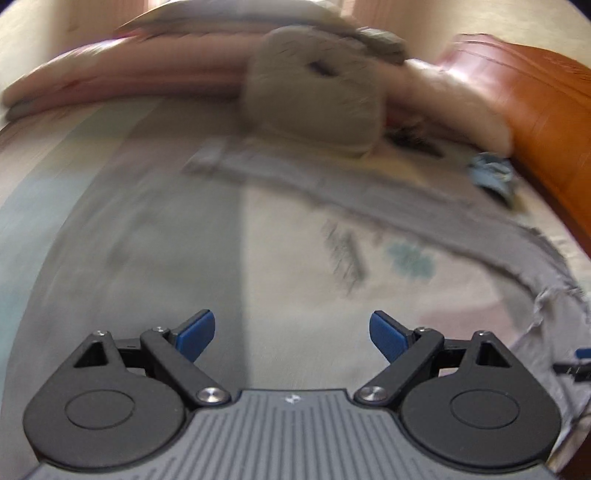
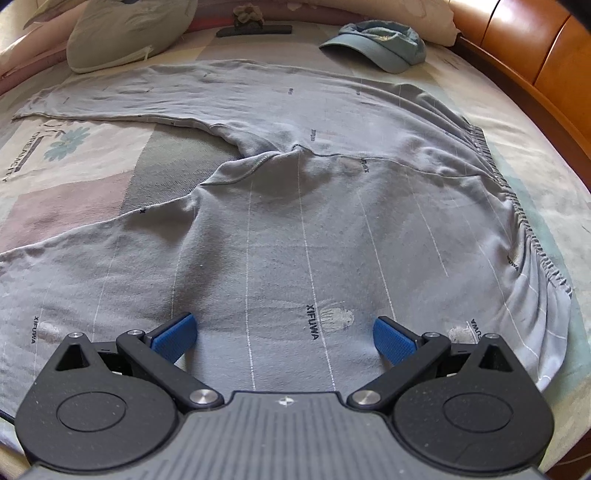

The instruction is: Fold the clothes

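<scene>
Grey trousers (image 2: 332, 177) with thin white stripes and small printed logos lie spread flat on the bed, legs fanned out to the left, elastic waistband (image 2: 517, 206) at the right. My right gripper (image 2: 284, 338) hovers open low over the near leg, nothing between its blue pads. In the blurred left wrist view the far trouser leg (image 1: 369, 195) runs across the bed toward the right. My left gripper (image 1: 291, 336) is open over the bedsheet, short of that leg. The other gripper's tip (image 1: 578, 363) shows at the right edge.
A blue cap (image 2: 380, 44) lies beyond the trousers near the wooden headboard (image 2: 524, 55). A pale pillow (image 2: 122, 33) sits at the far left, a grey one (image 1: 314, 99) in the left wrist view. The patterned bedsheet (image 2: 74, 173) shows between the legs.
</scene>
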Available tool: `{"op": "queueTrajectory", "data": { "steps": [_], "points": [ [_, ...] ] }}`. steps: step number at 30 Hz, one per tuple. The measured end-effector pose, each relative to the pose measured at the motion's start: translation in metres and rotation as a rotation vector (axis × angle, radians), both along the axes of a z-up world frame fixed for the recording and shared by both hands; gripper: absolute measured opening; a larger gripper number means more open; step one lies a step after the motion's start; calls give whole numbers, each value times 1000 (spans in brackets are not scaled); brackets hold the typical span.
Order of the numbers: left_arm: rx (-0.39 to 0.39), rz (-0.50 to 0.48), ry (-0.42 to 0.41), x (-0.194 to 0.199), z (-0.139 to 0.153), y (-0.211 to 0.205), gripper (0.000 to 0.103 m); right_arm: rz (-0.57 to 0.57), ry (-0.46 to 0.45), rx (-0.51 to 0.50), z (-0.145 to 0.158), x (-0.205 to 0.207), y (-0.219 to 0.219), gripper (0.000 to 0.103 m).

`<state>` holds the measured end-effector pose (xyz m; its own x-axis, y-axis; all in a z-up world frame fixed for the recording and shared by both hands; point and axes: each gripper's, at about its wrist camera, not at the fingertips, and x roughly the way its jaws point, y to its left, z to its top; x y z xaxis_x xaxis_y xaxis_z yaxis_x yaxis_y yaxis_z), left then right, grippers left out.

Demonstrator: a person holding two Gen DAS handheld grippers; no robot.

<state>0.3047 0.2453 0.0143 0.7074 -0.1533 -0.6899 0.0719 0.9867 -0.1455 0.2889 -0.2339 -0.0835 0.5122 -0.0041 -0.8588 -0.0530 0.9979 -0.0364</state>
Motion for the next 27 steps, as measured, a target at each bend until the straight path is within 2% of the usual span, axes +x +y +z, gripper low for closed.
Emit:
{"op": "queueTrajectory", "data": {
  "steps": [2,7,9,13,18,20,24,27],
  "points": [
    [-3,-70,-31,35,10,-5,91,-2,9,2,0,1,0,103],
    [4,-157,-24,142,12,-20,91,-8,33,6,0,6,0,103],
    [4,-152,-12,182,5,-23,91,-14,47,3,1,8,1,103],
    [-46,-144,18,235,-22,-25,91,-35,63,-3,1,9,3,103],
    [-85,-77,90,259,-59,-9,91,-71,79,-6,2,9,4,103],
    [-56,-48,104,256,-66,3,91,-79,80,-6,2,8,4,103],
    [78,12,129,245,-59,23,91,-88,83,5,1,9,2,103],
    [69,4,106,236,-37,35,91,-86,86,14,1,10,1,103]
  ]
}}
